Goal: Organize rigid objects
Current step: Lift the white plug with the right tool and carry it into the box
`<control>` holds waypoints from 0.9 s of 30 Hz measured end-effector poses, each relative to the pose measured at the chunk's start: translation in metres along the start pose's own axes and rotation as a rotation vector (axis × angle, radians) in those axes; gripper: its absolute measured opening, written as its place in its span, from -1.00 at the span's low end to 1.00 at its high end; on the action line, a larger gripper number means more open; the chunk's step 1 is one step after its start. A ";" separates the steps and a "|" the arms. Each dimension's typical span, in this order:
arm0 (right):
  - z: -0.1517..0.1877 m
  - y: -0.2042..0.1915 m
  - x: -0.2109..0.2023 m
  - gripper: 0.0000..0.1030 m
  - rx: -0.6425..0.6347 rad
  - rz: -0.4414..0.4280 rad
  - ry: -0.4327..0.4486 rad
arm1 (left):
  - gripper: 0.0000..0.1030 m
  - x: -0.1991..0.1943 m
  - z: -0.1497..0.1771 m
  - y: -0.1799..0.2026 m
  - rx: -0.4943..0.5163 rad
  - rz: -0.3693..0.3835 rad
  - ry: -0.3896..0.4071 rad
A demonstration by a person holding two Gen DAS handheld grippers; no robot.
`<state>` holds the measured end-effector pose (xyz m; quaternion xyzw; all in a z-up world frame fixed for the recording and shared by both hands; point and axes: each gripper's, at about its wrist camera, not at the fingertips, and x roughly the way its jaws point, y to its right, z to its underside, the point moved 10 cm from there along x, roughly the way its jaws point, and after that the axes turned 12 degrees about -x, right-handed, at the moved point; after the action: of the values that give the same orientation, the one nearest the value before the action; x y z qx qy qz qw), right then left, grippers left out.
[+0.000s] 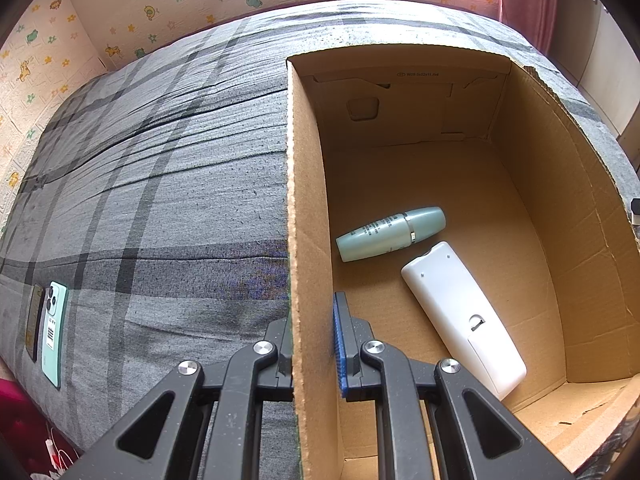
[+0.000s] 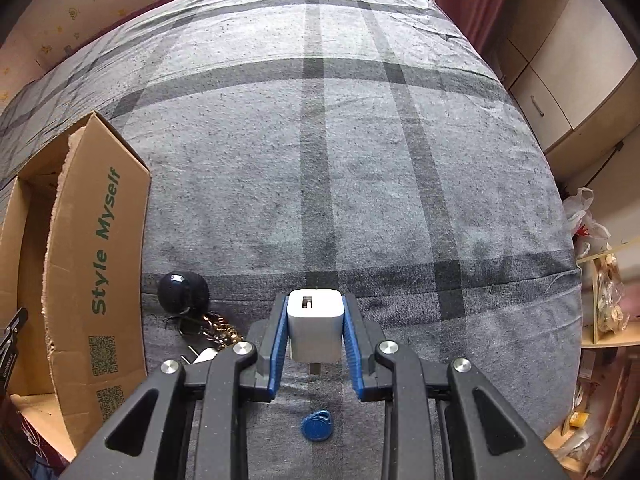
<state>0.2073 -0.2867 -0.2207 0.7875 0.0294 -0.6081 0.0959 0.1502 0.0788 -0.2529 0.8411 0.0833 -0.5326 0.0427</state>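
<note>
A cardboard box [image 1: 308, 208] sits on the grey plaid bed. Inside lie a pale green bottle [image 1: 390, 233] and a white remote [image 1: 464, 316], back side up. My left gripper [image 1: 314, 312] straddles the box's left wall, one finger outside, one blue-padded finger [image 1: 340, 344] inside, pinching the wall. My right gripper [image 2: 316, 320] is shut on a white charger cube [image 2: 316, 326] with its prongs pointing down, just above the bed. The box [image 2: 96, 264] stands to the left in the right wrist view.
A mint green phone [image 1: 54, 332] and a dark phone [image 1: 34, 322] lie at the bed's left edge. A black round object [image 2: 183, 291], a gold chain with keys [image 2: 214, 334] and a blue key fob [image 2: 317, 426] lie near the right gripper. Cabinets [image 2: 560, 80] stand right.
</note>
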 end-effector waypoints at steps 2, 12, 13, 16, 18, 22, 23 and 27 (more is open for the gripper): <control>-0.006 -0.007 -0.007 -0.48 -0.012 -0.004 0.013 | -0.72 0.000 0.000 0.000 -0.001 0.001 0.000; -0.030 -0.041 -0.046 -0.48 -0.092 -0.020 0.074 | -0.73 0.000 0.000 0.000 -0.001 0.001 0.000; -0.033 -0.045 -0.050 -0.48 -0.101 -0.022 0.080 | -0.73 0.000 0.000 0.000 0.000 0.000 0.000; -0.041 -0.058 -0.060 -0.48 -0.130 -0.030 0.098 | -0.73 0.000 0.000 0.000 0.000 0.001 0.000; -0.045 -0.068 -0.066 -0.48 -0.145 -0.035 0.110 | -0.73 0.000 0.000 0.000 -0.001 0.002 -0.001; -0.053 -0.085 -0.073 -0.48 -0.166 -0.054 0.127 | -0.73 0.000 0.000 0.001 0.001 0.002 -0.001; -0.055 -0.090 -0.074 -0.48 -0.172 -0.056 0.131 | -0.72 0.000 0.000 0.001 0.000 0.003 -0.001; -0.060 -0.112 -0.080 -0.48 -0.205 -0.075 0.144 | -0.73 0.000 0.000 0.001 -0.001 0.004 -0.001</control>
<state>0.2250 -0.1602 -0.1418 0.8134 0.1276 -0.5471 0.1510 0.1502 0.0780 -0.2533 0.8410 0.0817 -0.5330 0.0444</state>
